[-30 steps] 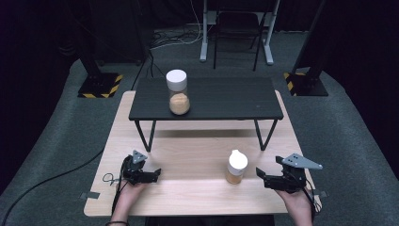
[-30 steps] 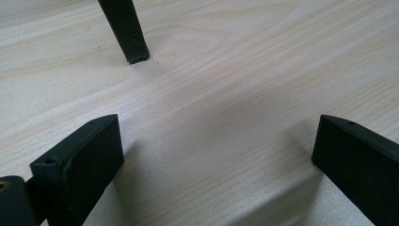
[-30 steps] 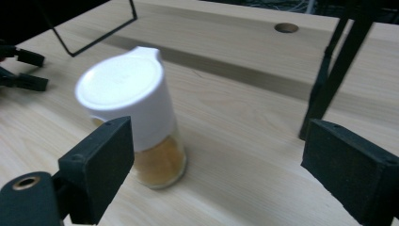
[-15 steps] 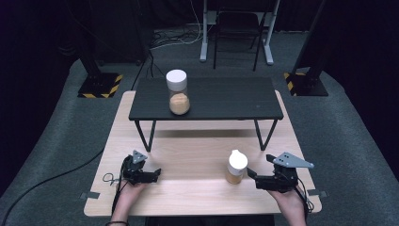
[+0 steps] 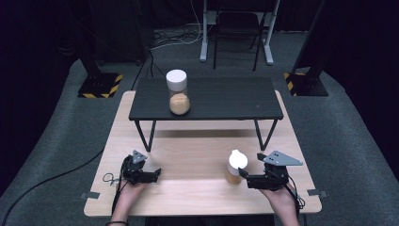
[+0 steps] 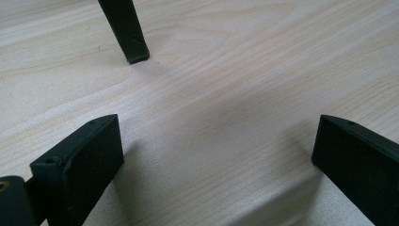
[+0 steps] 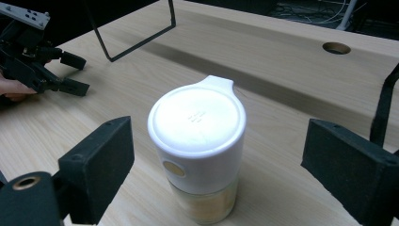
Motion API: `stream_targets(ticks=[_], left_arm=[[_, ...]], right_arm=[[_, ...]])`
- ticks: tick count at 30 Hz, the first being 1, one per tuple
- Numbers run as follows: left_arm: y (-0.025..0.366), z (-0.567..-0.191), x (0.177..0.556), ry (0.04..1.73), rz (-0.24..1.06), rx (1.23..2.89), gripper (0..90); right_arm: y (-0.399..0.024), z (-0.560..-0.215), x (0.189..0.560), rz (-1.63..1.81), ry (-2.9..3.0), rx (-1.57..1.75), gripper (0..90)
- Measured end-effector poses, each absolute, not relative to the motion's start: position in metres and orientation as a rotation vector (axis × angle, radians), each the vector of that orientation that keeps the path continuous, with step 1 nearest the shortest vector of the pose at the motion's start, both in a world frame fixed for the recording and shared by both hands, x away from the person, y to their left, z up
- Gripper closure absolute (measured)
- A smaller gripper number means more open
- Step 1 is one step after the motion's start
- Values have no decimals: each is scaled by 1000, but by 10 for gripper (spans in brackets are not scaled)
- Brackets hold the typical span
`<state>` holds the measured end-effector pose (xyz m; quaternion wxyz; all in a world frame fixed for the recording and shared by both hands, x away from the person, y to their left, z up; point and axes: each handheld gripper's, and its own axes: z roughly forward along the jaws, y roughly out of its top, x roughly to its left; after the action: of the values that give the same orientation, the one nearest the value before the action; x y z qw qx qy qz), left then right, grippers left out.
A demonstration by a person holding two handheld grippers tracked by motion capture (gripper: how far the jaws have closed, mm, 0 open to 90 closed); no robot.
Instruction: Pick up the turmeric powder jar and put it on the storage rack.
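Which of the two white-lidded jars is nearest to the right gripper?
The small jar on the wooden table, right in front of the right gripper. The other jar stands far off on the black shelf.

This is a recording studio or lab set up for capturing manipulation work, not a home. Black curtains point(image 5: 42, 37) close off the space, grey carpet point(image 5: 343, 141) covers the floor, and stand bases marked with yellow-and-black hazard tape point(image 5: 99, 86) flank a plain wooden desk point(image 5: 188, 197). Cables point(image 5: 169, 37) run across the floor behind, near a metal frame on legs point(image 5: 235, 28).
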<state>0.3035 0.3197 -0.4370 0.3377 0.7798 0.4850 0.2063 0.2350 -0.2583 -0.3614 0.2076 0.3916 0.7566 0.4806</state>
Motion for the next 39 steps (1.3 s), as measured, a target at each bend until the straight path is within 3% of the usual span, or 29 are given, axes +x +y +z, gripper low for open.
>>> stream_targets(ticks=[30, 39], left_arm=[[320, -437, 303, 1264, 538, 2032, 20], [320, -437, 304, 1263, 538, 2034, 20]], right_arm=[[-216, -394, 261, 1271, 2136, 1143, 149], [-208, -402, 262, 1249, 2121, 1124, 280]])
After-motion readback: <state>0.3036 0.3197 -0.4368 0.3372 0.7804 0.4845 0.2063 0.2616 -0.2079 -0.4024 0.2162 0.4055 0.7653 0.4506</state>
